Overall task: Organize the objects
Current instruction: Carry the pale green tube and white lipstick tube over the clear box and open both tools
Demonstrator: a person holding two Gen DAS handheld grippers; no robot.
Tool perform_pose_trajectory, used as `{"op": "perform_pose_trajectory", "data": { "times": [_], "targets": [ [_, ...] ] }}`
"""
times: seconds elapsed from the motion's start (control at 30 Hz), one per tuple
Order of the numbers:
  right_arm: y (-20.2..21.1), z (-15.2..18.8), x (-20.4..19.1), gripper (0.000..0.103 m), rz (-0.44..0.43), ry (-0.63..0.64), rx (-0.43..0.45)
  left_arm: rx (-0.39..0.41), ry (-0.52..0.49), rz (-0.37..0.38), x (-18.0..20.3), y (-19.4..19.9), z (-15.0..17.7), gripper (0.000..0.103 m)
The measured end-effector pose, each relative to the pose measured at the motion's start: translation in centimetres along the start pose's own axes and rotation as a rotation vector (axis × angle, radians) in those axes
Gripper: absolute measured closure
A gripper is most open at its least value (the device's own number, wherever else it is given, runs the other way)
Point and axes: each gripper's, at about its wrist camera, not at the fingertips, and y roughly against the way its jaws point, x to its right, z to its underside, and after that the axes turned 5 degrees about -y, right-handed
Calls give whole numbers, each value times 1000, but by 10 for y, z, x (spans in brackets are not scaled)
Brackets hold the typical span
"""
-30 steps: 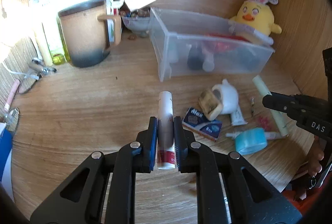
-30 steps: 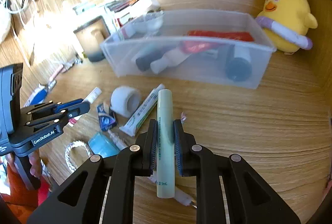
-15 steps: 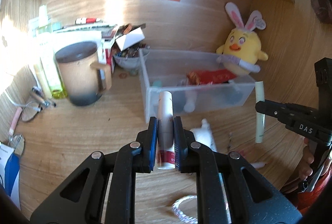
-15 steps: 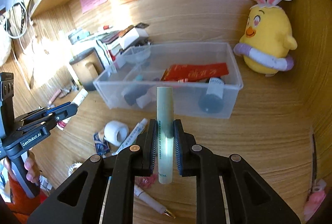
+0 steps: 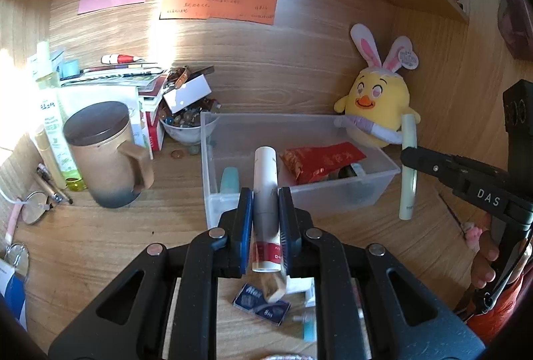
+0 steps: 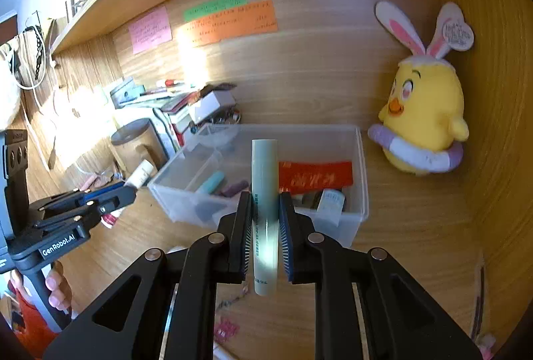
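My left gripper (image 5: 265, 203) is shut on a white tube with a red band (image 5: 265, 180), held in the air just in front of the clear plastic bin (image 5: 386, 172). My right gripper (image 6: 265, 210) is shut on a pale green tube (image 6: 265, 190), also raised in front of the bin (image 6: 361, 180). The bin holds a red packet (image 5: 321, 158), a teal tube (image 5: 229, 180) and dark bottles. Each gripper shows in the other's view: the right gripper (image 5: 408, 157) at right, the left gripper (image 6: 130, 190) at left.
A brown lidded mug (image 5: 103, 157) and a small bowl (image 5: 181, 130) stand left of the bin. A yellow chick plush (image 5: 376, 107) sits behind its right end. A blue packet (image 5: 263, 303) and small items lie on the desk (image 5: 100, 243) below my left gripper.
Both grippers have risen and moved toward the bin with their tubes. The loose items on the desk have dropped low in both views.
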Motion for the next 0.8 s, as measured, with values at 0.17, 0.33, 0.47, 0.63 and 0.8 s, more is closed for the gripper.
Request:
{"op": "perform_pose_trajectory", "data": {
  "times": [0.17, 0.33, 0.47, 0.63, 0.8],
  "targets": [
    [-1, -18, 1, 89, 12, 16, 39, -7, 10, 12, -3, -12, -13, 88],
    [-11, -36, 2, 89, 52, 45, 62, -24, 24, -5, -10, -27, -28, 88],
    [-26, -47, 5, 89, 80, 64, 52, -50, 11, -18, -14, -41, -38, 88],
    [-47, -51, 6, 89, 109, 94, 19, -80, -5, -28, -16, -62, -47, 88],
    [-74, -45, 1, 89, 133, 141, -36, -121, -14, -45, -15, -88, -52, 88]
  ]
}}
